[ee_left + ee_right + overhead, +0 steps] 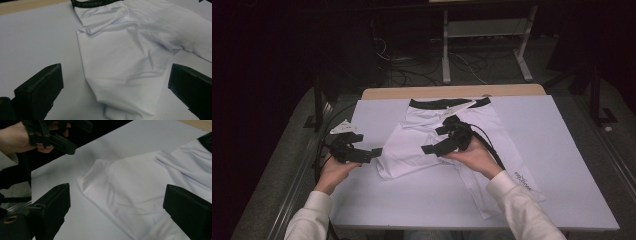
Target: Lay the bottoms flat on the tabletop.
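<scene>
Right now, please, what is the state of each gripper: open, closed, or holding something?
Left gripper: open, holding nothing, beside the white pants.
Right gripper: open, holding nothing, over the white pants.

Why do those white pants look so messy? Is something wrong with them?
Nothing is torn or spilled. The white pants just lie unevenly on the table: one leg is folded up into a rumpled bundle near the left gripper, the other stretches flat toward the near edge. Both grippers, left and right, are open and hold nothing.
</scene>
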`<state>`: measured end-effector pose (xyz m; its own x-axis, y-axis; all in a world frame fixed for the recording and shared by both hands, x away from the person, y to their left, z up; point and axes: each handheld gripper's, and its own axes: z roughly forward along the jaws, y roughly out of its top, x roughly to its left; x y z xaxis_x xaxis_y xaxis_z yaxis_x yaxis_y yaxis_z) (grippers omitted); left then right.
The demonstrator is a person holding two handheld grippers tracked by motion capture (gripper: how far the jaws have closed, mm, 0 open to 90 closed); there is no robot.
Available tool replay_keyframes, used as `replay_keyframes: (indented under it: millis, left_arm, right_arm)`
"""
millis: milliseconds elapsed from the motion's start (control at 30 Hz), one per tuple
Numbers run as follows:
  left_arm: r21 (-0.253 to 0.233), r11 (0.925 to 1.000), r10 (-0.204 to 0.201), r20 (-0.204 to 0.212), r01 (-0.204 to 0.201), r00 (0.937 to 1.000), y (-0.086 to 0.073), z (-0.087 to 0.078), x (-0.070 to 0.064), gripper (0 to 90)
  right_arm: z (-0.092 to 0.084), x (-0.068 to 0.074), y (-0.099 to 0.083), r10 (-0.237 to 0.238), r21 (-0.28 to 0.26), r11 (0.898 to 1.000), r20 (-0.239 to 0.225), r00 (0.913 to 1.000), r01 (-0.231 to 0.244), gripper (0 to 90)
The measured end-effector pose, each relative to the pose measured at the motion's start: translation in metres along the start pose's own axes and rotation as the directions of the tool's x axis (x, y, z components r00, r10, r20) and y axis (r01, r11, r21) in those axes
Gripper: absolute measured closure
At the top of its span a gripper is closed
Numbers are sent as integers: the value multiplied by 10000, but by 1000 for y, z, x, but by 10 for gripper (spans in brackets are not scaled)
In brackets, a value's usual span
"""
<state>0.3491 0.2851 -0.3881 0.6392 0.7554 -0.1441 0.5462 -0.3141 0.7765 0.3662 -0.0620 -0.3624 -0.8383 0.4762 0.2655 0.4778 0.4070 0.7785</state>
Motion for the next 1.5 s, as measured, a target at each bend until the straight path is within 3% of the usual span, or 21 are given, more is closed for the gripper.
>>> replay_keyframes:
  millis: [167, 500, 700, 867, 1100, 1200, 1333, 1500]
  left_arm:
    - [304, 9990, -336, 68, 333, 9994, -11, 6, 11, 3]
    - [763, 9947, -713, 244, 692, 9972, -31, 12, 23, 69]
    - [1390, 9884, -691, 568, 606, 9960, -40, 20, 24, 153]
    - [1970, 9800, -494, 977, 293, 9940, -45, 31, 19, 231]
    - [2032, 9789, -20, 1220, -230, 9925, -46, 36, 11, 433]
    - [1973, 9799, 10, 1483, -306, 9889, -46, 38, 9, 535]
    - [1801, 9826, 190, 1500, -462, 9885, -47, 43, 4, 638]
    - [1890, 9817, -114, 1825, -237, 9831, -46, 48, 3, 848]
  right_arm:
    - [21, 7, -2, 0, 9, 10000, -481, 9988, 0, 72]
    - [47, 16, -8, -68, 394, 9992, -731, 9973, 97, 72]
    - [58, 18, -13, -72, 485, 9988, -853, 9963, 114, 72]
    - [68, 22, -17, -78, 663, 9977, -975, 9952, 143, 72]
    - [75, 27, -20, -162, 787, 9966, -1033, 9945, 244, 72]
    - [76, 28, -21, -124, 764, 9969, -1040, 9945, 204, 72]
    - [79, 28, -24, -32, 710, 9974, -1108, 9938, 111, 72]
    - [83, 29, -28, 87, 779, 9970, -1187, 9929, 6, 73]
